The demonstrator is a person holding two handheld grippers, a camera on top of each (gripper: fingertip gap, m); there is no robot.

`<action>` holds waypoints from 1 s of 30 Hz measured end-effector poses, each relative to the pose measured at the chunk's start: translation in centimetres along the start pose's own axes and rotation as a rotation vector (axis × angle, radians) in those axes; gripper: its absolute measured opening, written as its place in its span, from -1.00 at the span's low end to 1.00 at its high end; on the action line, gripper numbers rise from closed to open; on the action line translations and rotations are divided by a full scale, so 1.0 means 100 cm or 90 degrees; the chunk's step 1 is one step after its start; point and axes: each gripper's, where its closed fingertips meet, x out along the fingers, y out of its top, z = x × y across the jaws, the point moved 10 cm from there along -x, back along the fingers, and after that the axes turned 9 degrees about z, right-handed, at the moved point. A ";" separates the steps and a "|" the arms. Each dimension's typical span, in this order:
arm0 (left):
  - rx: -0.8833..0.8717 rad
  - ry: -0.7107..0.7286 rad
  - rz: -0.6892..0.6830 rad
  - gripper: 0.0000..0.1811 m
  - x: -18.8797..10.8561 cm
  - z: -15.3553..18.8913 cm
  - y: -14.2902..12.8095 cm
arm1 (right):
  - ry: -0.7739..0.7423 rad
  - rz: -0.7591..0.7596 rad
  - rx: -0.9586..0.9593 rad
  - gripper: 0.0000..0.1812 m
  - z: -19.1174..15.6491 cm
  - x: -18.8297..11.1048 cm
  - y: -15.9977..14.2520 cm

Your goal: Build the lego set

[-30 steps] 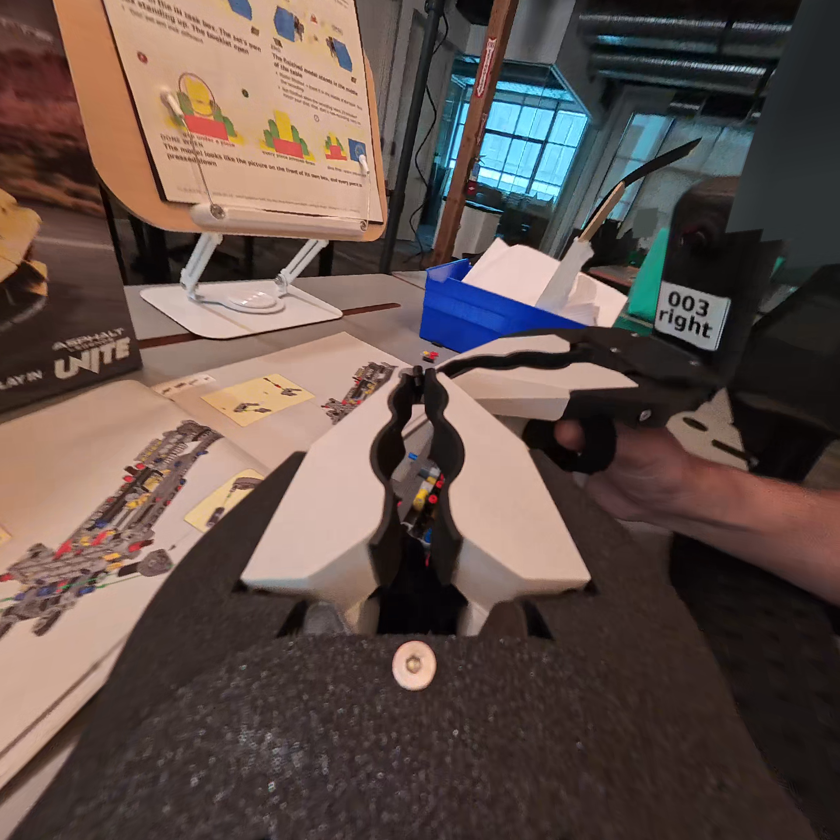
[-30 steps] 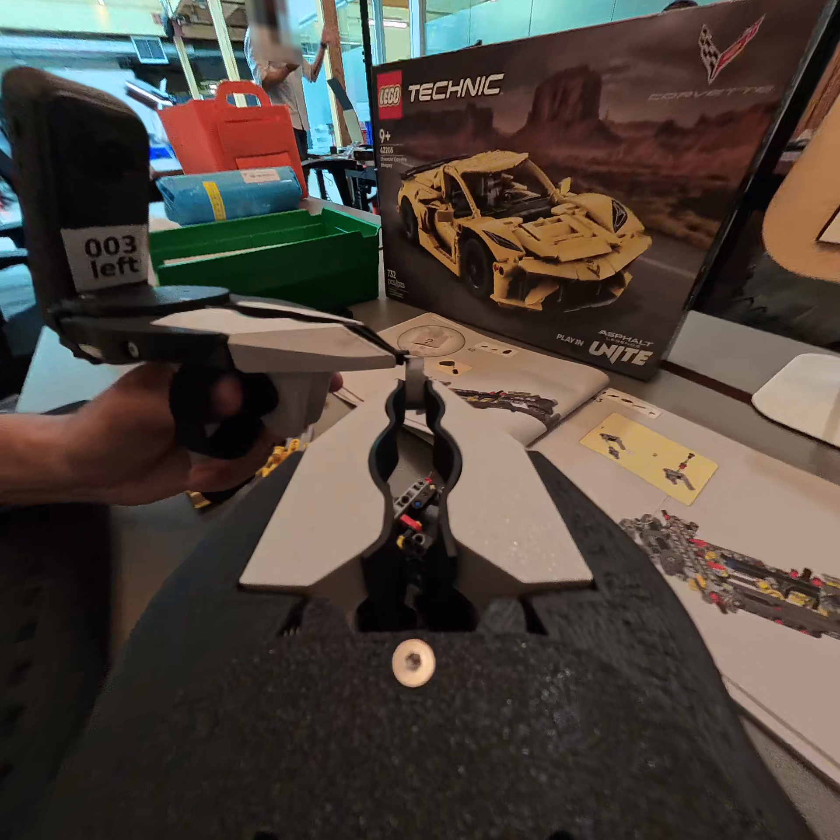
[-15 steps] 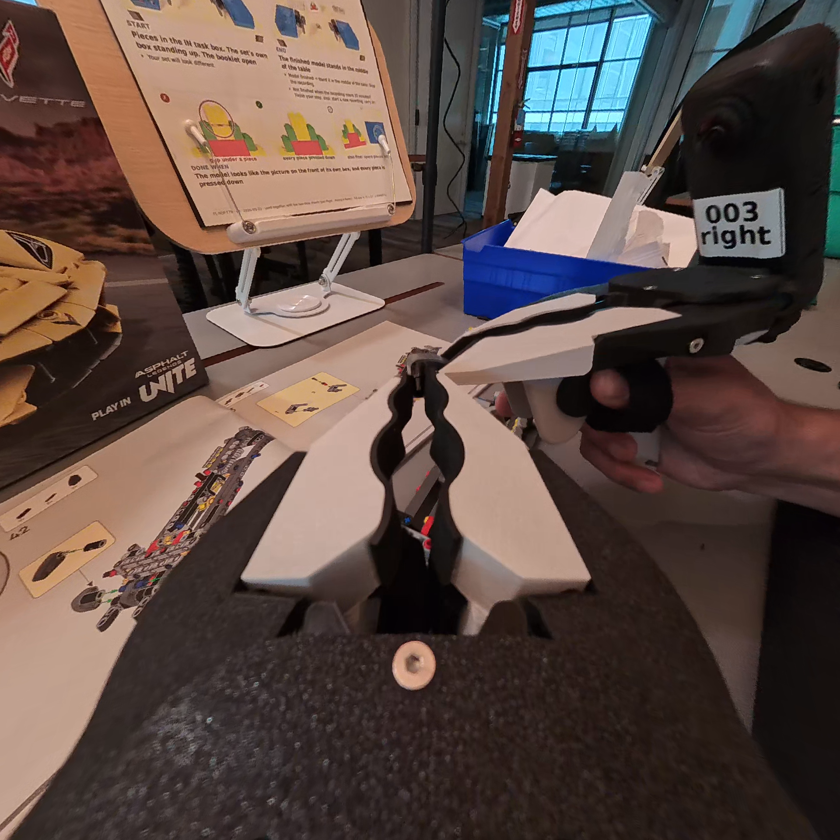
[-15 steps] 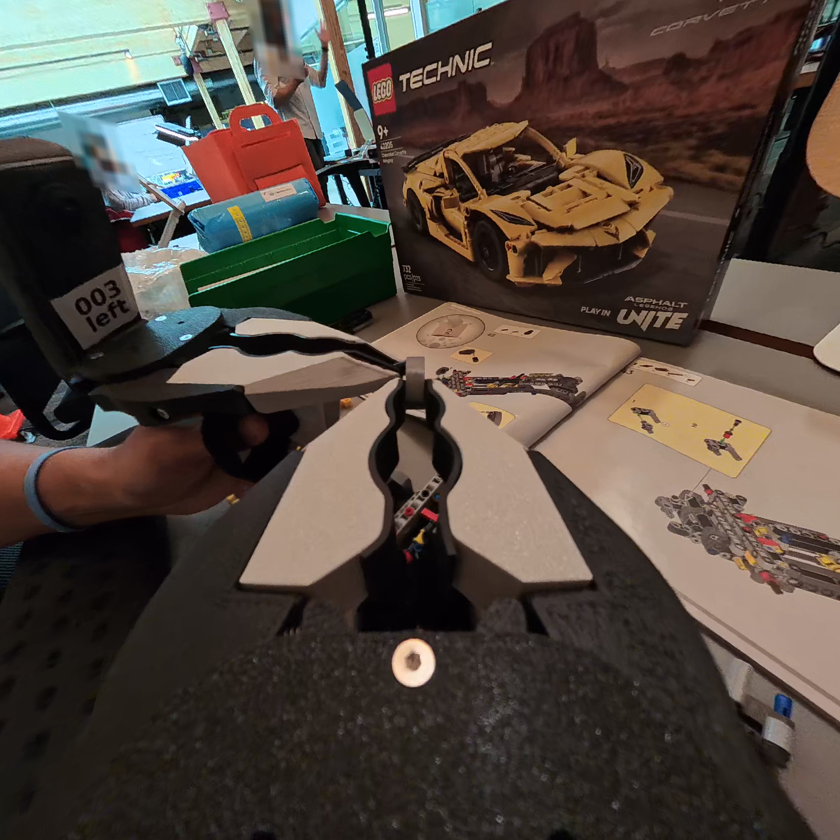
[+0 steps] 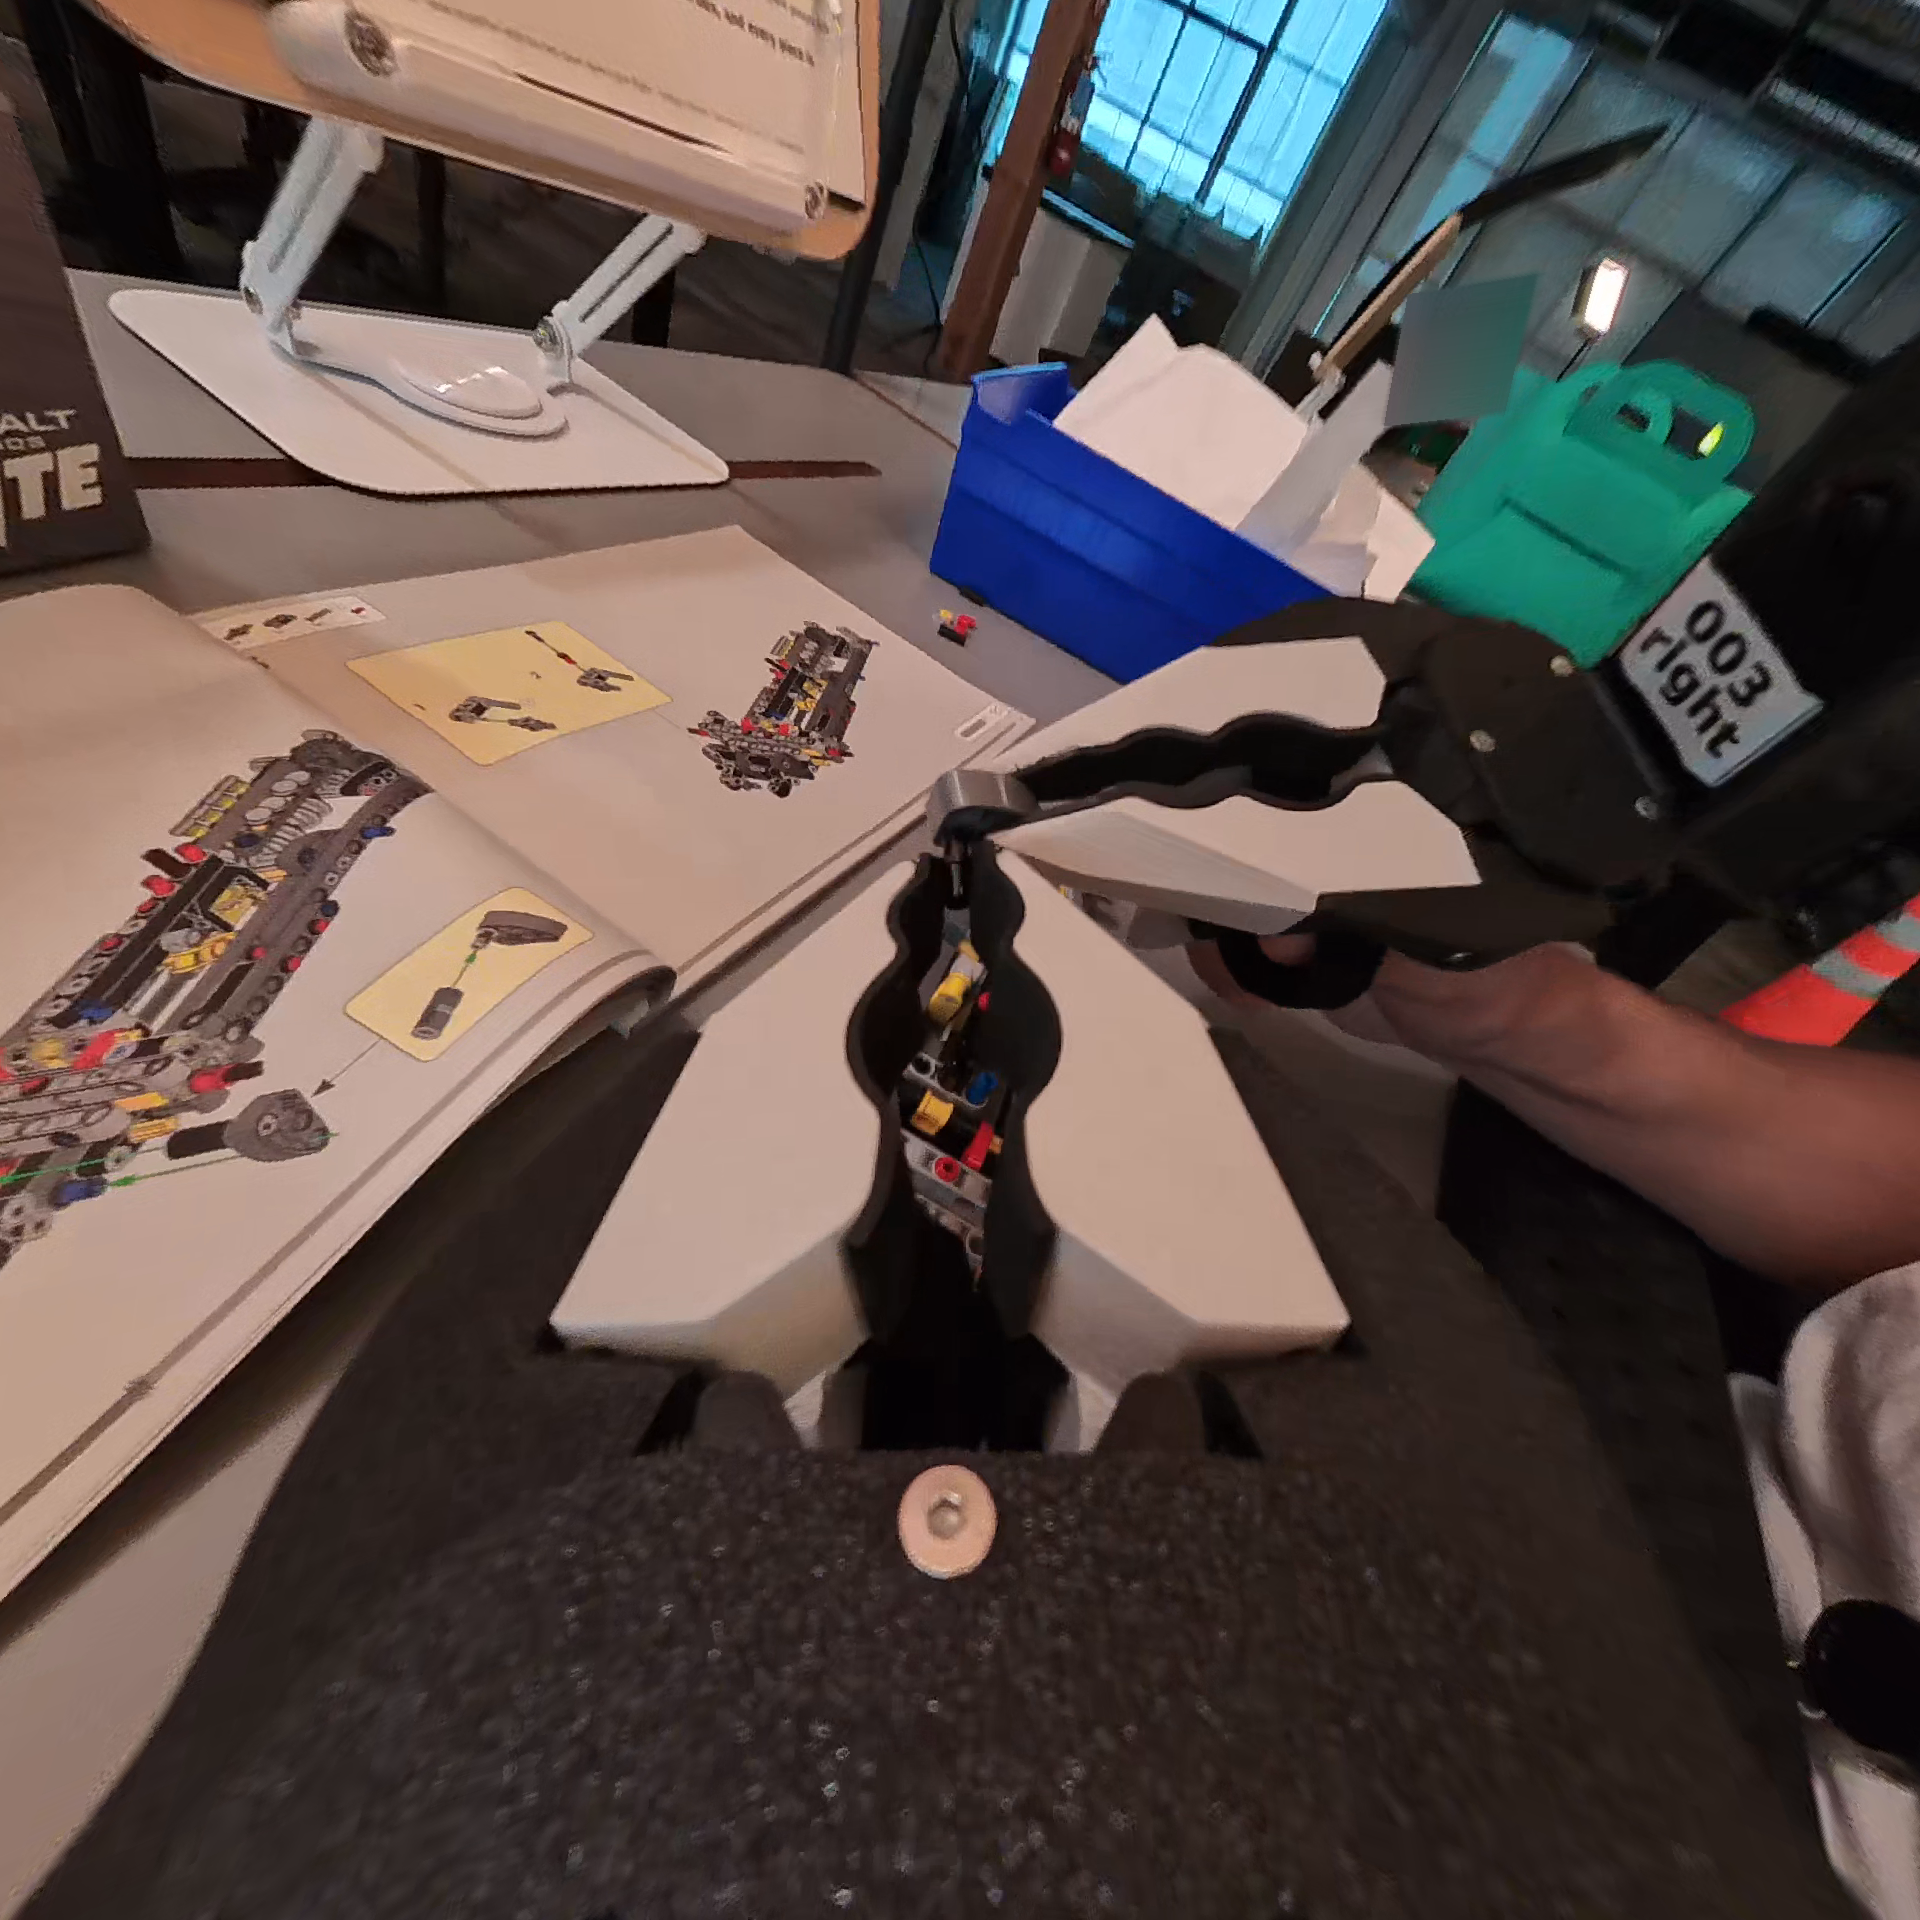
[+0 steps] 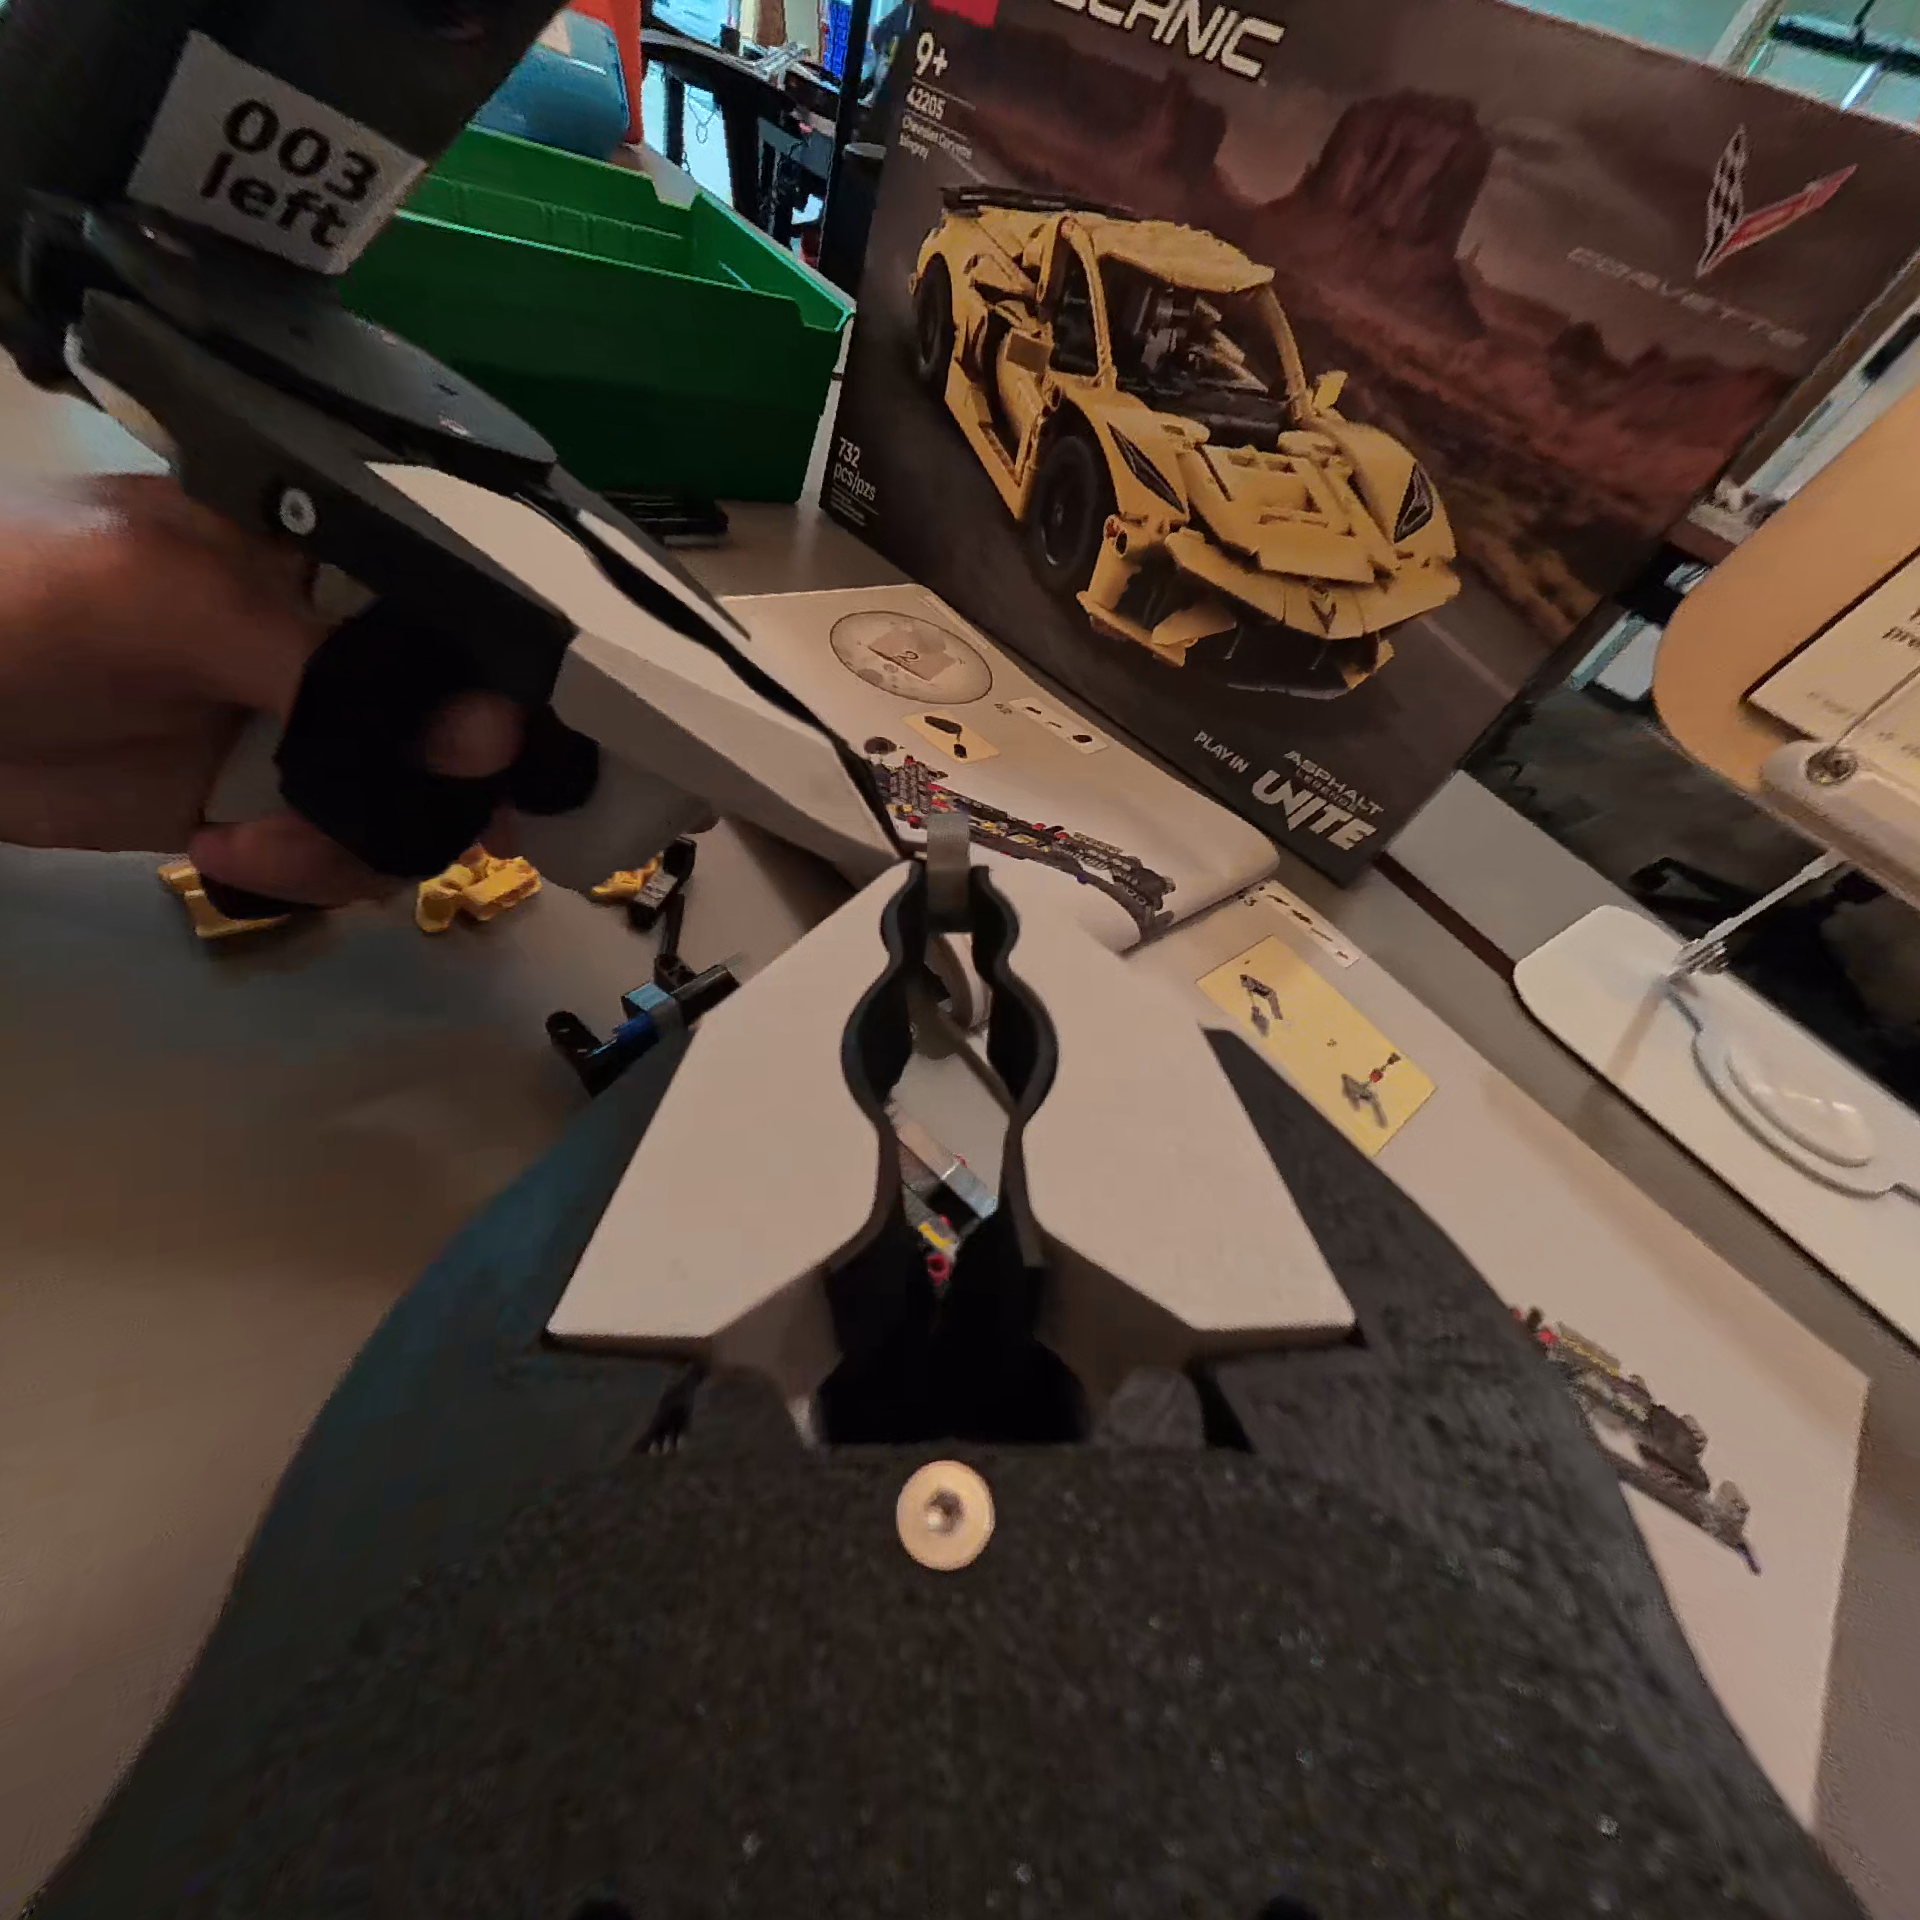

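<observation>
A small grey piece is pinched in the right gripper at frame centre, and a thin black pin in the left gripper; both jaws are closed. Next, the two are probably to be pushed together.

A blue bin holds white paper; a green bin stands beside a white stand.

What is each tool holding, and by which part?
Right tool pinches a small grey piece at its lower end. Left tool grips something thin and dark; unclear what.

Grey table – tall bright windows behind.
</observation>
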 end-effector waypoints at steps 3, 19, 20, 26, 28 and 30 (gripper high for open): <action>-0.029 -0.023 0.010 -0.96 -0.004 -0.002 0.000 | -0.009 0.022 0.058 -0.93 0.009 -0.003 0.000; 0.520 -0.014 -0.816 -0.96 -0.083 0.049 -0.020 | -0.026 0.017 0.037 -0.93 0.013 -0.007 0.004; 0.560 -0.021 -0.850 -0.96 -0.080 0.051 -0.022 | -0.034 0.017 0.031 -0.93 0.016 -0.009 0.004; 0.705 -0.112 -0.951 -0.96 -0.060 0.069 -0.034 | -0.072 0.043 0.074 -0.93 0.037 -0.023 0.008; 0.716 -0.142 -0.965 -0.96 -0.053 0.073 -0.037 | -0.078 0.056 0.089 -0.93 0.042 -0.027 0.010; 0.726 -0.156 -0.986 -0.96 -0.047 0.074 -0.039 | -0.079 0.065 0.095 -0.93 0.043 -0.029 0.013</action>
